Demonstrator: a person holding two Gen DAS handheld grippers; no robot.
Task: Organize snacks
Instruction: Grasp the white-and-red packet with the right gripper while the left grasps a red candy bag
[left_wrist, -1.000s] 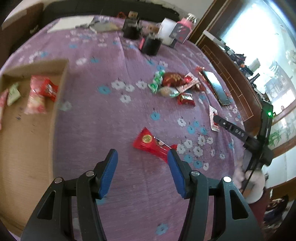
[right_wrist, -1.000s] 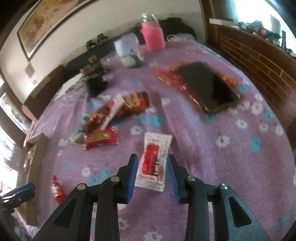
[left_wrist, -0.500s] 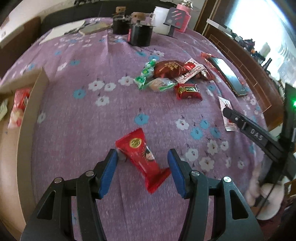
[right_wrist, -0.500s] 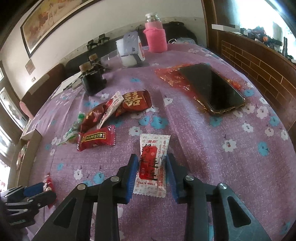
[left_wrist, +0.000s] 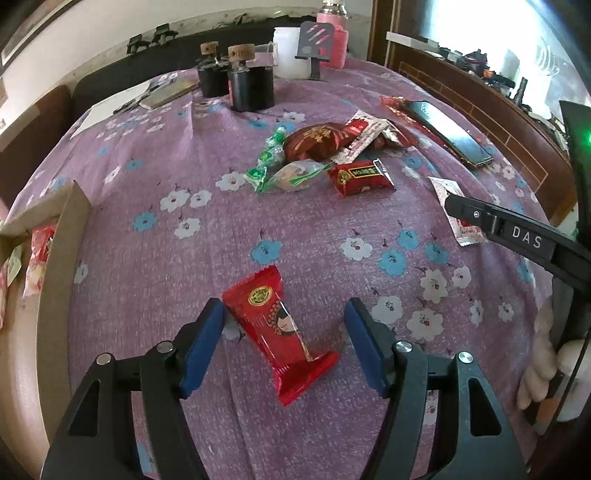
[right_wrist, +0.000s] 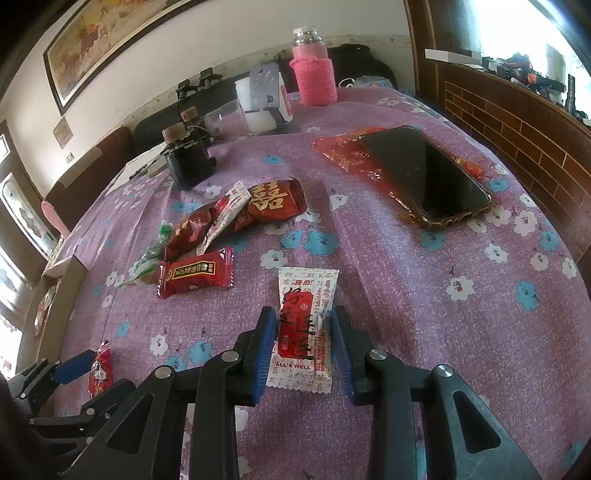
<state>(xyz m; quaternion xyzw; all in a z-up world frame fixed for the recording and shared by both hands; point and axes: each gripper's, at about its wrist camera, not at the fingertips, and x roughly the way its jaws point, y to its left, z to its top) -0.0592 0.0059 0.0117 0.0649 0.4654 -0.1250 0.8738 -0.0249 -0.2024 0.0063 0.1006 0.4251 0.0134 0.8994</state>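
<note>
A red snack packet (left_wrist: 275, 325) lies on the purple flowered tablecloth (left_wrist: 177, 280). My left gripper (left_wrist: 284, 310) stands open astride it, with the pads clear of the wrapper. A white-and-red packet (right_wrist: 303, 325) lies flat further right, and my right gripper (right_wrist: 303, 317) is shut on its long edges. In the left wrist view that packet (left_wrist: 441, 186) shows partly under a black finger (left_wrist: 498, 225) of the right gripper. A cardboard box (left_wrist: 70, 229) at the left holds several snacks.
A pile of red, brown and green snacks (left_wrist: 325, 155) lies mid-table. A phone (right_wrist: 424, 177) rests on a red wrapper at the right. Black jars (left_wrist: 251, 88), a white cup (left_wrist: 291, 51) and a pink bottle (right_wrist: 314, 77) stand at the back.
My left gripper slid over the red packet, which now lies between its jaws, and rolled slightly. The right gripper's jaws narrowed onto the white packet and stayed put.
</note>
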